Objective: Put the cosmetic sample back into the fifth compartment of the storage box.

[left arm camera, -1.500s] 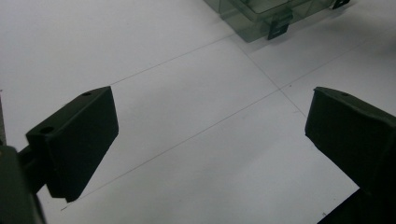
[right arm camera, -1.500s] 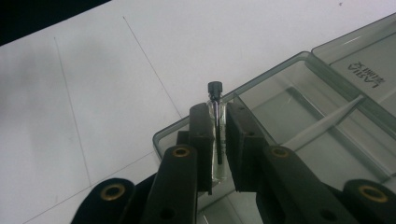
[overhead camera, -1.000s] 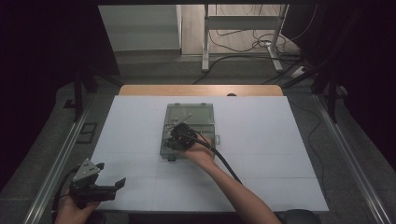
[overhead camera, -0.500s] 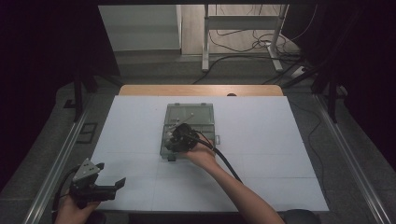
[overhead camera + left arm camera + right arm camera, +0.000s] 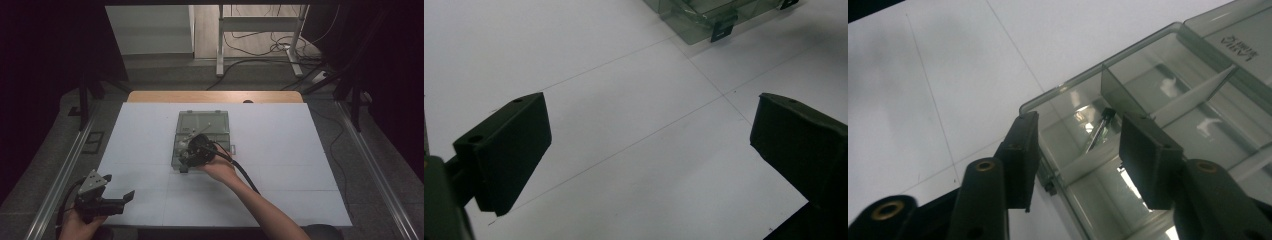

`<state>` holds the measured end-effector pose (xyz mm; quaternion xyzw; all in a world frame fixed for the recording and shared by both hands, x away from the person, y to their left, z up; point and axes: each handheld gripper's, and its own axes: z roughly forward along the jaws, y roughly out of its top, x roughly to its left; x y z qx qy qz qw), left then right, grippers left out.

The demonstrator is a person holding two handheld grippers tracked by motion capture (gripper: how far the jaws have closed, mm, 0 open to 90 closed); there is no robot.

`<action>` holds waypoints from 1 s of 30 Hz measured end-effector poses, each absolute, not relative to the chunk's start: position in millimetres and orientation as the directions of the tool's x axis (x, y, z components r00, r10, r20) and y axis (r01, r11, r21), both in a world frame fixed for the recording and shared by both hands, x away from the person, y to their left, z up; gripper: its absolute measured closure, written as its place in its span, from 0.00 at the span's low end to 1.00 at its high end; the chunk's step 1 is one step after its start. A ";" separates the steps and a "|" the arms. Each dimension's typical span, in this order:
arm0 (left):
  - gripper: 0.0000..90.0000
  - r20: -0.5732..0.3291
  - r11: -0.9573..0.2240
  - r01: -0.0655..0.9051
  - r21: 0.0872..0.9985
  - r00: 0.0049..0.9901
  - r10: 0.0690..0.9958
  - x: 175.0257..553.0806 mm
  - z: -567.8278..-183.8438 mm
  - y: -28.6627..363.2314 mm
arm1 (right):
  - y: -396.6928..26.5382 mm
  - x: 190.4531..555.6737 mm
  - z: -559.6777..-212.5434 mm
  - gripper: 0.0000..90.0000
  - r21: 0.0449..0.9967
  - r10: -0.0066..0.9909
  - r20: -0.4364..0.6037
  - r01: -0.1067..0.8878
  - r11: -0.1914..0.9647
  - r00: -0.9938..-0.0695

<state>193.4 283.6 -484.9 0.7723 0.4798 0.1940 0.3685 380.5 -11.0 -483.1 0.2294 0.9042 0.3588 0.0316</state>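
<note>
Clear smoky-grey plastic compartment box (image 5: pixel 202 132), mid white desk (image 5: pixel 300 165): right gripper (image 5: pixel 1078 150) part-open astride its corner wall, holding nothing; left gripper (image 5: pixel 649 150) wide, empty; closing could skid box.

The left hand-held gripper (image 5: pixel 107 199) is resting low at the near left corner in the person's left hand (image 5: pixel 77 225), jaws spread wide. The right hand-held gripper (image 5: pixel 192 150) is reaching forward on an outstretched forearm (image 5: pixel 260 207), jaws parted.

table (image 5: pixel 150 150): white, thin grey grid lines | compartment box (image 5: pixel 202 125): translucent smoky grey | grippers (image 5: pixel 102 202) (image 5: pixel 197 151): black | far table edge (image 5: pixel 215 96): tan wood
</note>
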 end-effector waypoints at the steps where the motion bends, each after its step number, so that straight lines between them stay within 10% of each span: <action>1: 0.04 -0.055 -0.268 0.598 0.756 0.465 0.884 193.4 -485.0 283.6 | -12.0 379.8 -483.5 0.48 0.663 0.434 0.097 0.383 0.644 -0.896; 30: 0.04 -0.046 -0.282 0.595 0.753 0.475 0.879 193.2 -484.8 282.7 | -28.8 368.9 -481.5 0.13 0.601 0.422 0.115 0.401 0.691 -0.899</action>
